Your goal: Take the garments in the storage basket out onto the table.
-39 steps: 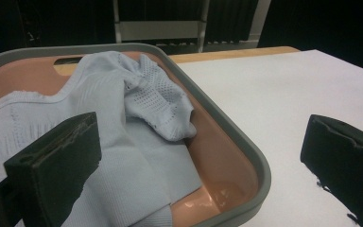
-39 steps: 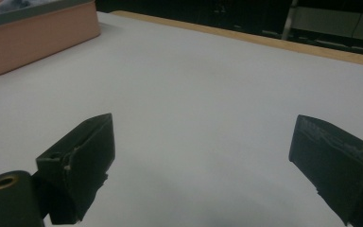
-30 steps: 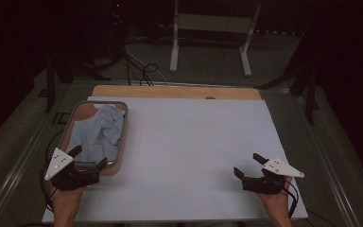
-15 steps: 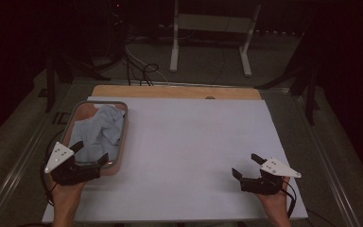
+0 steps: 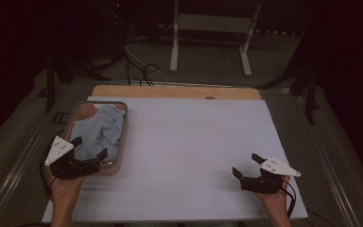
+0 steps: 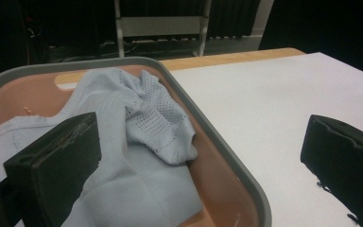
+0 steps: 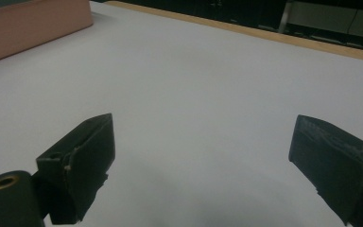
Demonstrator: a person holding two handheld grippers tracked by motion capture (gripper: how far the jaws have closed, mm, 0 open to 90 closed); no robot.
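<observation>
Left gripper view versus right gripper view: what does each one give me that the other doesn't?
The left gripper view looks into the pink plastic bin with the grey rim and shows the crumpled pale blue knitted garment lying inside it, with the left gripper open, one jaw over the cloth and the other over the table. The right gripper view shows the open right gripper over bare table, with the bin's pink outer wall at its top left corner. Both views share the white table cover, its wooden far edge and dark surroundings beyond.
</observation>
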